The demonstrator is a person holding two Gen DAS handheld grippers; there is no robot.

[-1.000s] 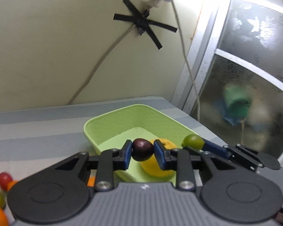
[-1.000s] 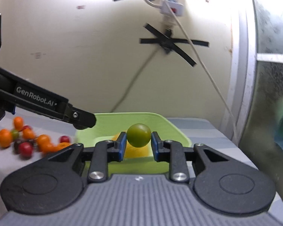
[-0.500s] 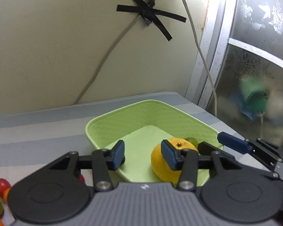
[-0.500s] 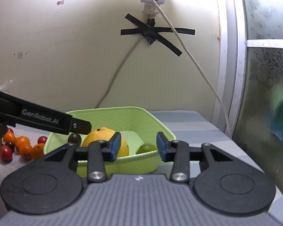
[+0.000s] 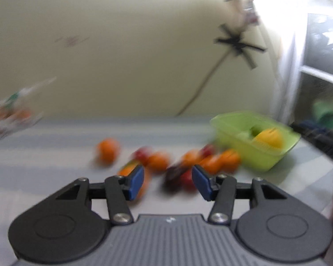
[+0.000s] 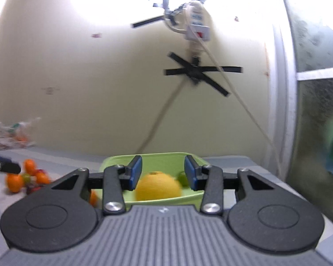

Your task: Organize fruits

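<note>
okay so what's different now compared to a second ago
Both grippers let go: the left gripper dropped its dark fruit and swung to the loose fruit pile, jaws opening; the right gripper released its green fruit into the green tray. Tray and orange stayed.

This looks like a plain room in a home. A table (image 5: 55, 141) under a pale striped cloth stands against a cream painted wall (image 6: 88, 77). A white power strip (image 6: 197, 25) hangs on that wall, its cable (image 6: 159, 119) fixed with crosses of black tape (image 6: 199, 73). At the right, a white-framed window of frosted, patterned glass (image 6: 317, 44) lets daylight in.
</note>
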